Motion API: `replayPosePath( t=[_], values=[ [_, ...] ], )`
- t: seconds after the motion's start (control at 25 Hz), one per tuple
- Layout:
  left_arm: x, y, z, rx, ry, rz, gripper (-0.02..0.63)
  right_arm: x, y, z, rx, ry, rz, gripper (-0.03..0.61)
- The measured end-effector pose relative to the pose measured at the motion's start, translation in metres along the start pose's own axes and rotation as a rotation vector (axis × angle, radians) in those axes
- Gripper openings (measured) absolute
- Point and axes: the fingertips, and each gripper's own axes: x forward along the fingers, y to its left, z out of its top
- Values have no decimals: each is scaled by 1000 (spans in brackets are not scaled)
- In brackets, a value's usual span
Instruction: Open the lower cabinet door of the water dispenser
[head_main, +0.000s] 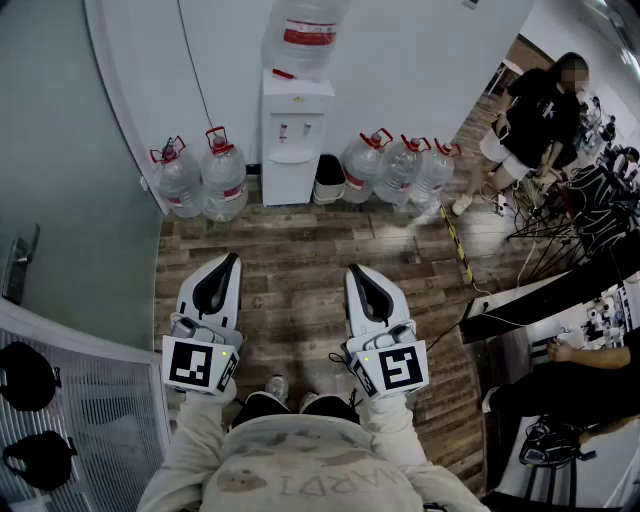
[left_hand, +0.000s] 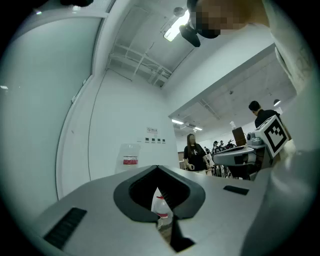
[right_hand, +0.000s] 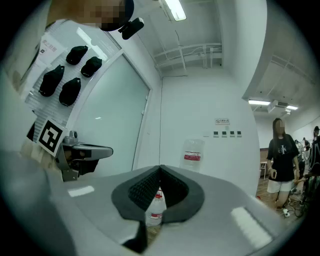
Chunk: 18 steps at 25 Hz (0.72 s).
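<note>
The white water dispenser (head_main: 295, 140) stands against the far wall with a big bottle (head_main: 305, 35) on top. Its lower cabinet door (head_main: 289, 183) is closed. Both grippers are held level over the wooden floor, well short of the dispenser and pointing at it. My left gripper (head_main: 230, 262) is shut and empty, and so is my right gripper (head_main: 354, 272). In the left gripper view the jaws (left_hand: 157, 167) meet at the tip; the bottle (left_hand: 130, 159) shows above them. The right gripper view shows the jaws (right_hand: 160, 167) likewise touching below the bottle (right_hand: 192, 154); the dispenser body is hidden behind them.
Water jugs stand on the floor left (head_main: 200, 180) and right (head_main: 400, 165) of the dispenser, with a black bin (head_main: 329, 178) beside it. A person (head_main: 540, 110) stands at the far right near desks. A taped cable (head_main: 458, 245) crosses the floor. A glass wall (head_main: 60, 200) runs along the left.
</note>
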Motion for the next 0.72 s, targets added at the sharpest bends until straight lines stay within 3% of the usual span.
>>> replayPosePath(
  t=[0.44,0.72],
  values=[
    [2,9,-6,-1,4,-1,2,6,3,-14,-22,39,3,9],
    [9,28,-10,8,-3,-9,2,23,4,-18,-5,13,-19,9]
  ],
)
